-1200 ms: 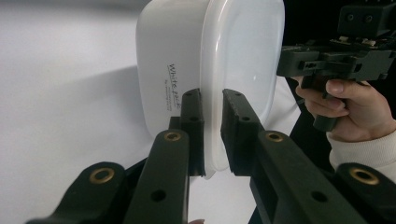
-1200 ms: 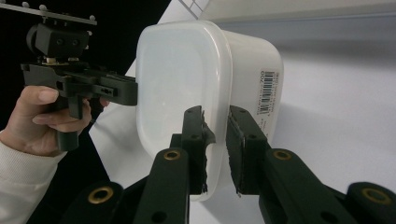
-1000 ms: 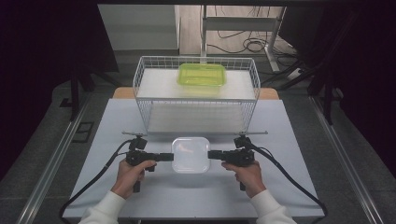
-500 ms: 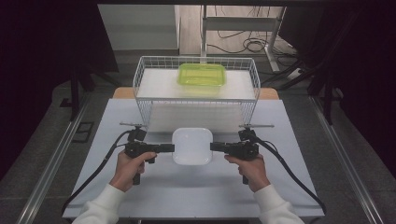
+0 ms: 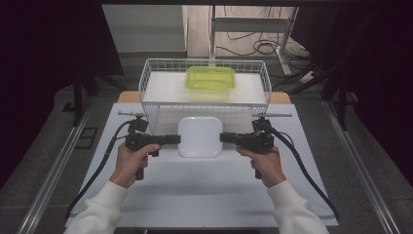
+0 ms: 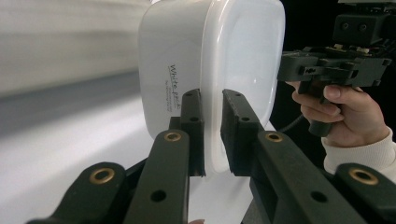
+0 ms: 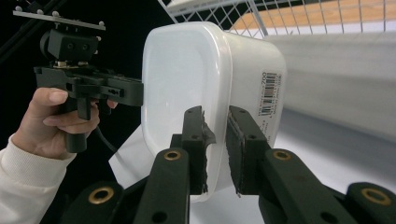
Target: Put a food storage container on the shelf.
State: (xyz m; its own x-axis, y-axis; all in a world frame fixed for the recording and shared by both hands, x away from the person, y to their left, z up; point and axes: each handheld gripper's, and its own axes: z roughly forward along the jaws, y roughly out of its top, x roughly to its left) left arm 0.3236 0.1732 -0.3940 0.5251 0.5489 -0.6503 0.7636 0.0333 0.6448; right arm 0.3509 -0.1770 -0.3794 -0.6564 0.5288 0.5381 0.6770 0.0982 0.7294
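Two grippers, left (image 5: 174,140) and right (image 5: 225,138), clamped opposite rims of a white rounded plastic container (image 5: 200,136) (light, stiff, slippery); rim-wall grips suited it.

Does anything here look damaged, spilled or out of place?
One small thing: the pad on one jaw of the right gripper looks torn, a ragged flap sticking out where it clamps the rim of the white container. Otherwise nothing is spilled; the green container sits flat in the wire basket.

My two grippers, left (image 5: 174,139) and right (image 5: 225,138), are black. Each has two flat jaws with round brass rivets and small holes. A thick black cable hangs from each. My sleeves (image 5: 100,211) are white.
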